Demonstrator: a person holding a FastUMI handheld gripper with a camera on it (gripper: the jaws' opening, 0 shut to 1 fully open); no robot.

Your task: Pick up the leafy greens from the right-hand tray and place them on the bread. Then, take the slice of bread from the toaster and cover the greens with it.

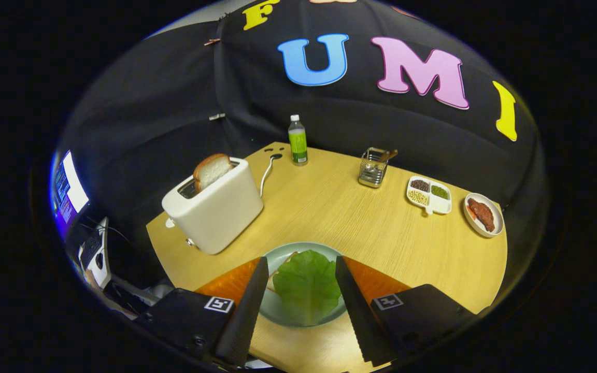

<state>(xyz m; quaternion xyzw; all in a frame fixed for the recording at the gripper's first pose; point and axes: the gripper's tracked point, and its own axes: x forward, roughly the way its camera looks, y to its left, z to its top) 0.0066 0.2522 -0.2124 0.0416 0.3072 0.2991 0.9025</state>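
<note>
Wooden table (329,207): leafy greens (306,292) already lie on the plate (278,256), bread barely visible beneath. Gripper (301,269) fingers stand apart, holding nothing. Remaining: bread slice (210,171) upright in the toaster (215,210), well beyond.

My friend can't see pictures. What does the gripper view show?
The open gripper hovers over a plate where a lettuce leaf lies on bread, between the fingers. Beyond, on the wooden table, a toaster holds a bread slice; farther back are a bottle, a metal holder and two dishes of food.
</note>
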